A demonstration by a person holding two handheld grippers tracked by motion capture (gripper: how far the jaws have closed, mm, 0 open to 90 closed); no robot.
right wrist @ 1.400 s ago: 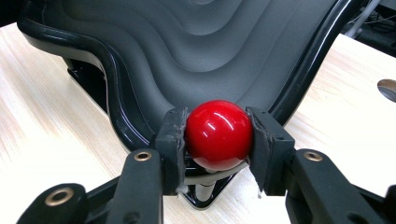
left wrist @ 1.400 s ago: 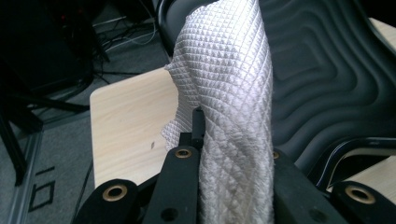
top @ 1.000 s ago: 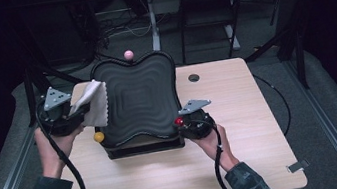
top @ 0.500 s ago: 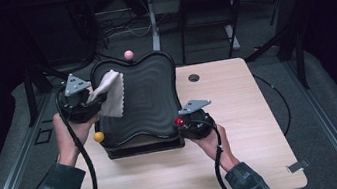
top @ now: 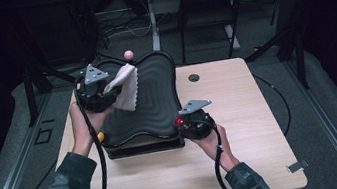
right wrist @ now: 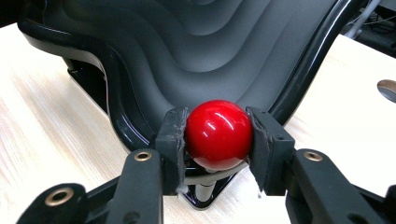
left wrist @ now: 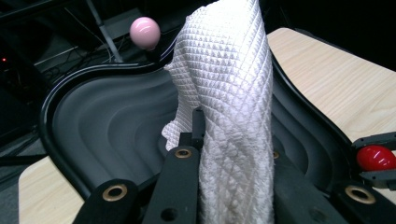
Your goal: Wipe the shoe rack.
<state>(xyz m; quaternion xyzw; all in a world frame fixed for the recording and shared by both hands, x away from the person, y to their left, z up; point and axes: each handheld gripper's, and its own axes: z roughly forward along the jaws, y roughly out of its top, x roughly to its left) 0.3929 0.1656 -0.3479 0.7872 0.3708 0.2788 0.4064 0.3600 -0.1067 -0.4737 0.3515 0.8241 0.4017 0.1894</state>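
From the high view there's a black wavy-ridged board (top: 149,97) sitting on a light wood table (top: 247,158), with little ball knobs at its corners. The left gripper (top: 105,91) is up over the board's far left part, with a white cloth (top: 126,93) hanging out of it and draping onto the ridges. A pink knob (top: 128,55) sticks up at the far edge just beyond it, and there's a yellow knob (top: 100,135) at the near left corner by the person's wrist. The right gripper (top: 186,124) is at the near right corner, right on the red knob (top: 179,121).

Left gripper view: jaws are clamped on the quilted white cloth (left wrist: 229,107), which stands up between them over the black board (left wrist: 107,126). Pink knob (left wrist: 144,32) is beyond it, red knob (left wrist: 375,157) off at the right edge.

Right gripper view: both pads squeeze the shiny red knob (right wrist: 218,134) from either side, so it's firmly gripped, with the board's rim (right wrist: 116,84) right behind.

No logos, labels or readable writing on anything, as far as I can tell.
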